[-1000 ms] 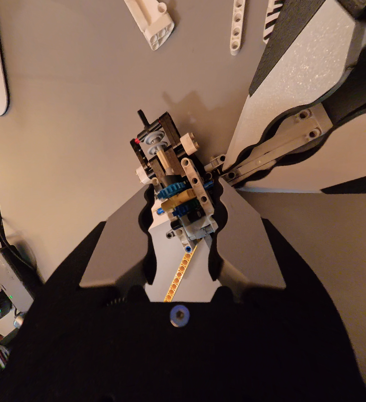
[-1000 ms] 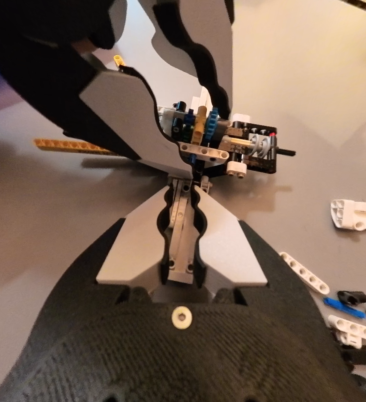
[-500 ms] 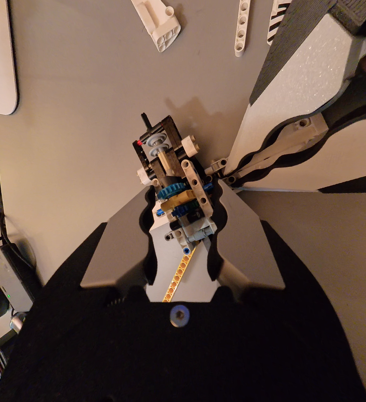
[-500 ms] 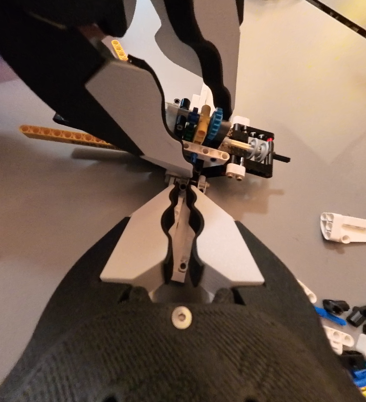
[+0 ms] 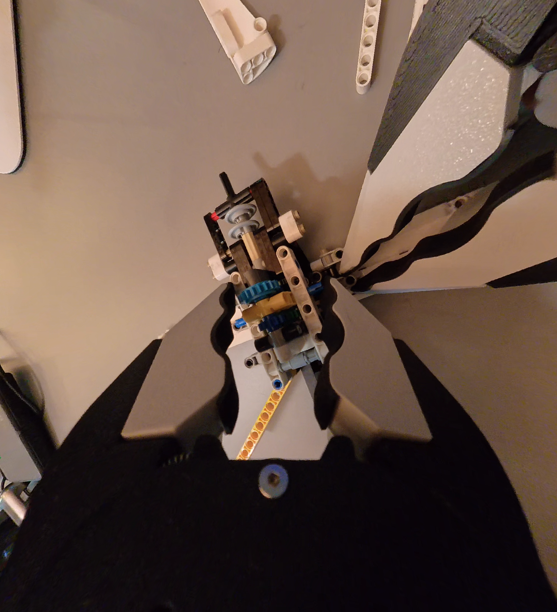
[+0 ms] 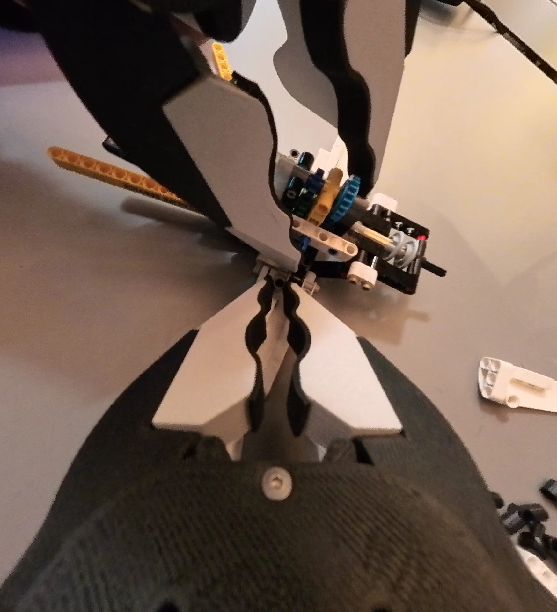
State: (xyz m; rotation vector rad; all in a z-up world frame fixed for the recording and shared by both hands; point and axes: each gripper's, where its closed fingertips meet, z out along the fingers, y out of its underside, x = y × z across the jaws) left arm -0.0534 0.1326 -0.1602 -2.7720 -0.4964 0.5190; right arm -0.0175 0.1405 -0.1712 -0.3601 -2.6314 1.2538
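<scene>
On the grey desk (image 5: 104, 231), the left gripper (image 5: 278, 318) has its fingers closed around a small gear assembly (image 5: 263, 275) of black, white, blue and yellow building pieces. A yellow holed beam (image 5: 263, 417) lies under it. From the right, the right gripper (image 6: 278, 291) clamps a flat grey beam (image 6: 275, 334), its tip touching the assembly's side. Loose white pieces (image 6: 528, 387) lie further right.

Grey table (image 5: 111, 159), black-framed brick assembly (image 5: 263, 265) with blue gear (image 5: 258, 293), orange holed beam (image 5: 263, 419), white panel (image 5: 240, 36).
</scene>
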